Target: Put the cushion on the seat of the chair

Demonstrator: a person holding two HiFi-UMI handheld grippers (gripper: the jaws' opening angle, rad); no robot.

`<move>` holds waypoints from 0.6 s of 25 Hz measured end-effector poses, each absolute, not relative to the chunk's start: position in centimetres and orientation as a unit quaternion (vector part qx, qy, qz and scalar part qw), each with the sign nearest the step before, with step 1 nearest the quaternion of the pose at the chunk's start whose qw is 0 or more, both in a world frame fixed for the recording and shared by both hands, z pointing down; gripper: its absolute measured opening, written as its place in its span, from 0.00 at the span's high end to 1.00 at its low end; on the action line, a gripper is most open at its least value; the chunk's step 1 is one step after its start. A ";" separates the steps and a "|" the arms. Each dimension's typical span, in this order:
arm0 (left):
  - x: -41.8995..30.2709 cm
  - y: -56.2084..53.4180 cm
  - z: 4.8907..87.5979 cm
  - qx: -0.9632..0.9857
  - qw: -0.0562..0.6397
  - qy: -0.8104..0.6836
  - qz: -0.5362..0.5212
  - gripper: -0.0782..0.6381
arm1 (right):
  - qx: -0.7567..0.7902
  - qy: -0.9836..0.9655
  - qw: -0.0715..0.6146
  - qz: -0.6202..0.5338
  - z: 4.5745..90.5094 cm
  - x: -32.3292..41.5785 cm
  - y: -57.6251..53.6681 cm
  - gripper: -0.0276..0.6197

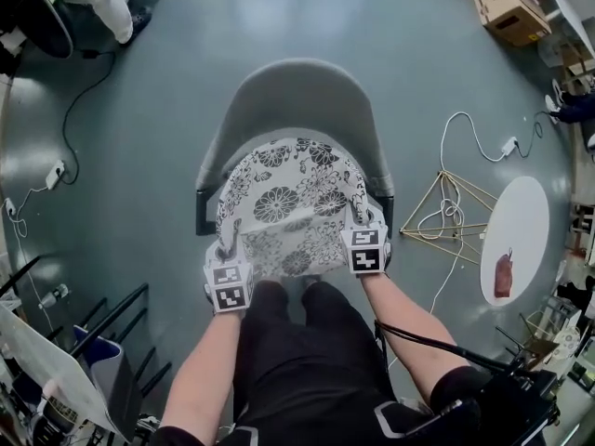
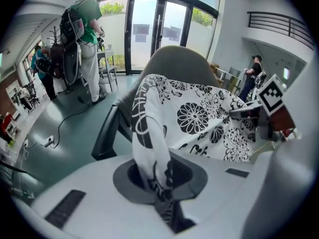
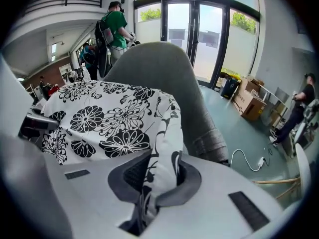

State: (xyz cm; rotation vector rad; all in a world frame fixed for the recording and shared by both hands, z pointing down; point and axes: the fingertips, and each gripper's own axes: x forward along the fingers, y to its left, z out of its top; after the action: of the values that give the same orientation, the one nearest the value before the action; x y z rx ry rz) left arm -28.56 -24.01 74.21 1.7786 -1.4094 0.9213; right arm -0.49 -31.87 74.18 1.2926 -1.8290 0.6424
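Observation:
A white cushion (image 1: 290, 203) with black flower print lies over the seat of a grey chair (image 1: 293, 96) with a curved back. My left gripper (image 1: 226, 266) is shut on the cushion's near left corner (image 2: 149, 148). My right gripper (image 1: 363, 237) is shut on the near right corner (image 3: 162, 158). In both gripper views the fabric runs down between the jaws, and the chair back (image 3: 164, 68) rises behind the cushion (image 2: 199, 116). The seat itself is hidden under the cushion.
Black armrests (image 1: 202, 214) flank the seat. A white cable (image 1: 465, 133) and a wooden frame (image 1: 451, 216) lie on the floor to the right, by a white round table (image 1: 516, 240). Cardboard boxes (image 1: 507, 7) stand far right. People (image 2: 82, 29) stand by the glass doors.

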 end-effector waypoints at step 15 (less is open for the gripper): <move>-28.4 -24.7 83.1 0.664 0.367 -0.515 0.398 0.85 | 0.507 -0.687 0.432 0.291 83.8 -0.6 -32.9 0.92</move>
State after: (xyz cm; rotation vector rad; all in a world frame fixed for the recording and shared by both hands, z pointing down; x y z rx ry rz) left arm -28.43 -24.69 83.05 1.7066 -1.3234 1.0221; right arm -0.64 -32.91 83.82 1.2644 -1.7124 0.7263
